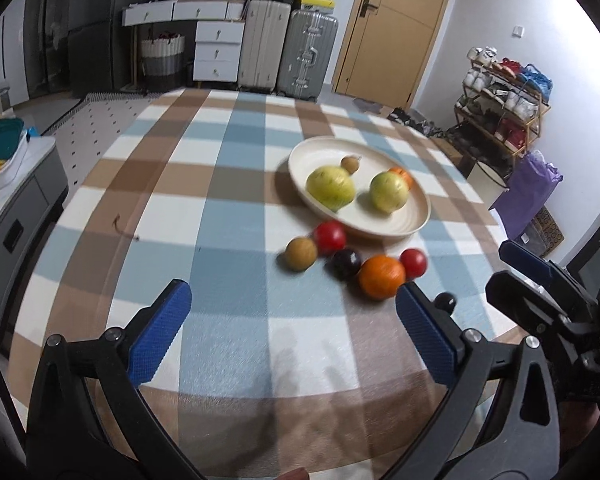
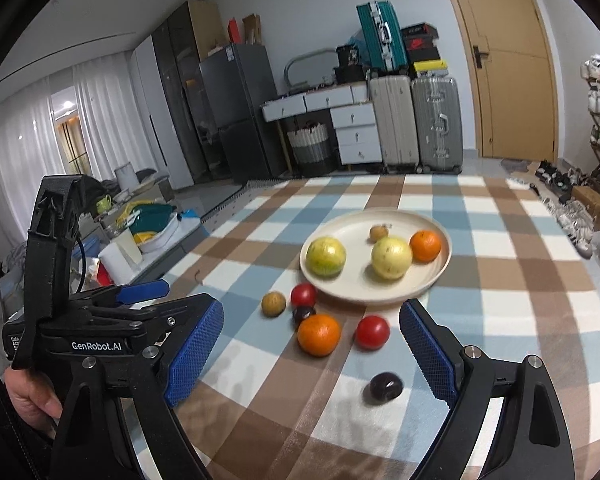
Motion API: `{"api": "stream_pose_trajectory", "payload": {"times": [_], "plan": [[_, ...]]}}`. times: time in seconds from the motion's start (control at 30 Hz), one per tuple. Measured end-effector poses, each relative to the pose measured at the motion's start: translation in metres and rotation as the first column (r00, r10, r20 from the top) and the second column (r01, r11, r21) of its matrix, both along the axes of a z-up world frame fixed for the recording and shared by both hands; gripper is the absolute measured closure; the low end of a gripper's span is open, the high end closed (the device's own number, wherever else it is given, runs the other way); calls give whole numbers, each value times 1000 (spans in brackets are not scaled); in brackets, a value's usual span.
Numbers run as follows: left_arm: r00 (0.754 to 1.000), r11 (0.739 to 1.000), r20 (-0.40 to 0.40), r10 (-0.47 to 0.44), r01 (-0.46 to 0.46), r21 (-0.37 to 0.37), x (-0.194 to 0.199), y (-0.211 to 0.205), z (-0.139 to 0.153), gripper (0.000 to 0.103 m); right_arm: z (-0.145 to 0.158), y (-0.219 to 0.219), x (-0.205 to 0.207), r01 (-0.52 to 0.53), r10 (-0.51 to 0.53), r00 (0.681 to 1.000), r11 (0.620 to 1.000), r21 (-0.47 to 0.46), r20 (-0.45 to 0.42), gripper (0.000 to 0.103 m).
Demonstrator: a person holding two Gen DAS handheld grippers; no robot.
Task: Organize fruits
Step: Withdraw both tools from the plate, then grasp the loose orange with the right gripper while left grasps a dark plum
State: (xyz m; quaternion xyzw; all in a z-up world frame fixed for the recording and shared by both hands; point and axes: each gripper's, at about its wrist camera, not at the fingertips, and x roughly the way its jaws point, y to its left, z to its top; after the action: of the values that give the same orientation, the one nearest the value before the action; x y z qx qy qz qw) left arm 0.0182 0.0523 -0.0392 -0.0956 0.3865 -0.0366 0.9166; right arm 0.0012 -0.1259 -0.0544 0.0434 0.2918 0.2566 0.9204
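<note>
On the checked desk (image 2: 500, 320) a cream plate (image 2: 436, 276) sits at about twelve o'clock from both grippers. It holds, left to right, a yellow-green fruit (image 2: 326, 256), a small brown one (image 2: 379, 233) behind, a second yellow fruit (image 2: 391, 258) and an orange (image 2: 425, 245).

Loose on the cloth at the plate's six to seven o'clock lie a brown fruit (image 2: 273, 303), a red fruit (image 2: 303, 294) touching the plate's rim, a dark plum (image 2: 303, 314), a bigger orange (image 2: 319, 335), a second red fruit (image 2: 372, 332) and, nearest, another plum (image 2: 386, 387).

The left gripper (image 1: 292, 320) has its fingers spread wide and empty; the loose cluster lies ahead at one o'clock. The right gripper (image 2: 312, 344) is also wide open and holds nothing, though the big orange and red fruit sit in line between its fingers further out.

These fruits look small, round and light, so they will likely roll at a nudge. The orange's skin should grip well; the red ones and plums look smooth, probably slippery and easily bruised. Take each across its widest middle, squeezing gently.
</note>
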Motion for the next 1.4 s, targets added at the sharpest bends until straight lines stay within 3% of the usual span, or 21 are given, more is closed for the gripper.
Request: {"api": "stream_pose_trajectory", "payload": {"times": [0.37,0.93,1.13,1.17,1.4], "plan": [[999,1000,-50,14,-15,-14,17,13,-35,1,-36,19,28,-46,44,994,999,-20,-103,18],[996,998,-87,30,-34,-50,45,27,-49,1,-62,41,64,-100,91,972,994,-32,-218,33],[995,998,-87,42,-47,-51,49,33,-49,1,-70,44,73,-100,84,959,994,-46,-269,50],[995,998,-87,44,-49,-50,50,34,-49,1,-72,42,76,-101,88,955,994,-34,-284,63],[994,998,-101,44,-47,-31,60,35,-51,1,-71,34,77,-104,99,954,995,-6,-282,64]]}}
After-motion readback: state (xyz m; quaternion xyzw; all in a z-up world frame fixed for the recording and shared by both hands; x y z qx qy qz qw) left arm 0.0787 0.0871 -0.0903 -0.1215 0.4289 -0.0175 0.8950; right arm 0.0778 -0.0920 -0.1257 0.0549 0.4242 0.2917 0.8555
